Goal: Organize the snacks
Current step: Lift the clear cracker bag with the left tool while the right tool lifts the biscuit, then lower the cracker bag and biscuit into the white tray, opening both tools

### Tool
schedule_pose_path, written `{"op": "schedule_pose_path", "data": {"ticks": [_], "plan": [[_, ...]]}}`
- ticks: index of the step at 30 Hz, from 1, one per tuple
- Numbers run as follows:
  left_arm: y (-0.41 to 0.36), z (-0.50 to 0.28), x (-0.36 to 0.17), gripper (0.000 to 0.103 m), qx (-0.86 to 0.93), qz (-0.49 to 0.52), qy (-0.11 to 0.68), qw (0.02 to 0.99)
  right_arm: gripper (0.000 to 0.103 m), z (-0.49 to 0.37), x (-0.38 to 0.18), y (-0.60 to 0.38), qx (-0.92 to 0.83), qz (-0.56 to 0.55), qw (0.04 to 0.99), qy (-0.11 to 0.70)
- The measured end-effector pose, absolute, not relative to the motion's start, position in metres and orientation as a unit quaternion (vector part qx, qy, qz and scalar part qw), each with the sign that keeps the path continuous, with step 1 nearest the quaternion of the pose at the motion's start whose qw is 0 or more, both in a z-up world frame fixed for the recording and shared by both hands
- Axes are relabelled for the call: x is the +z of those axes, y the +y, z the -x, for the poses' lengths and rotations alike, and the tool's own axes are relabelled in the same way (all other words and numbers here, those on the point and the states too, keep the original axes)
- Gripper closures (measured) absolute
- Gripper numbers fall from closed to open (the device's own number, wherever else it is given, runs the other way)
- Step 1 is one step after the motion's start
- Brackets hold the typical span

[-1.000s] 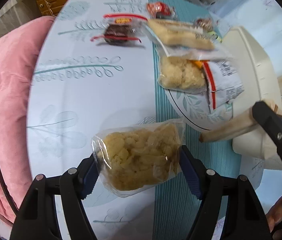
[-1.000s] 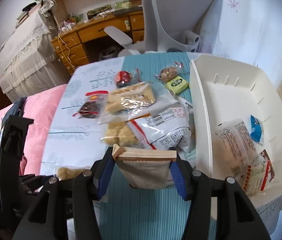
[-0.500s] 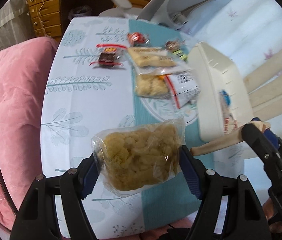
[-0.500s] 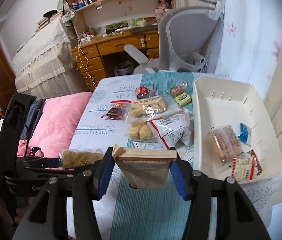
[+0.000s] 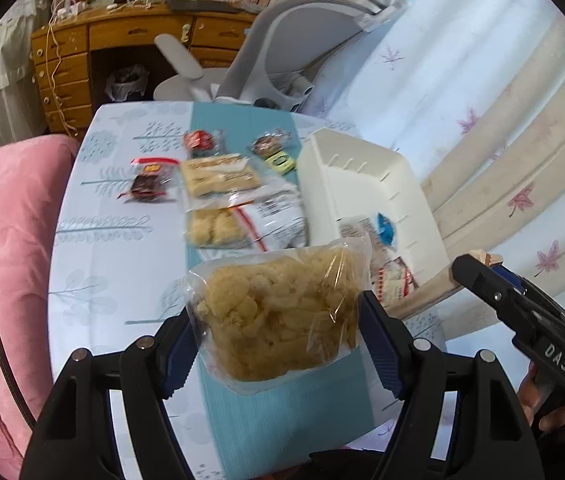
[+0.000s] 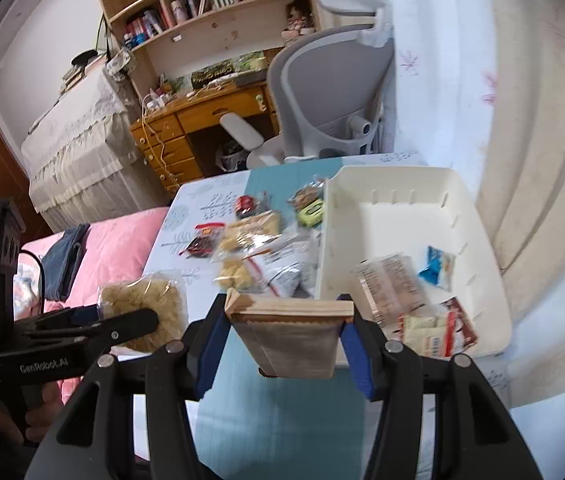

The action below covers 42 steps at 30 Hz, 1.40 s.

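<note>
Two clenched grippers hang above the leaf-print table: left gripper grasping a clear bag of yellow snacks, right gripper a tan packet, whose view alone shows bookshelves.

Your two wrist cameras are looking steeply down from above the table's near end, side by side, both sharing the white tray and the scattered snacks.

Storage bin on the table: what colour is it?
The bin is plain white or cream, clearest in the right wrist view.
</note>
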<state>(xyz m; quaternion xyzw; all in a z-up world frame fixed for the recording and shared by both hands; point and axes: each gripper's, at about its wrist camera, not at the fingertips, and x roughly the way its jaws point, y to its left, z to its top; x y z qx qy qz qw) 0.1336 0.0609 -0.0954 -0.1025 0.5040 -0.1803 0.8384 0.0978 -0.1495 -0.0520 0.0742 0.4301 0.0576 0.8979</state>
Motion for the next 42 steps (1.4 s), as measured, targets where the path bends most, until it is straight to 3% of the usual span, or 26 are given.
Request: {"op": "schedule_pose_path", "data": {"ticks": [22,27,30,32,42], "plan": [[-0.099,-0.148,-0.099,0.030,-0.183,0.109,0.489,0.846,0.049,-0.123,-0.065,-0.283,0.053,-0.052,0.880,0.468],[-0.120,-0.154,-0.107,0.014,-0.170,0.098,0.505,0.841,0.048,-0.131,-0.072,-0.299,0.051,-0.050,0.874,0.480],[-0.123,-0.156,-0.107,0.006,-0.162,0.098,0.505,0.842,0.038,-0.134,-0.073,-0.305,0.051,-0.056,0.875,0.477],[-0.121,-0.157,-0.109,0.005,-0.154,0.097,0.509,0.841,0.031,-0.135,-0.074,-0.305,0.053,-0.060,0.875,0.477],[-0.101,-0.154,-0.117,0.005,-0.134,0.109,0.526,0.833,0.030,-0.140,-0.086,-0.296,0.061,-0.090,0.859,0.501]]}}
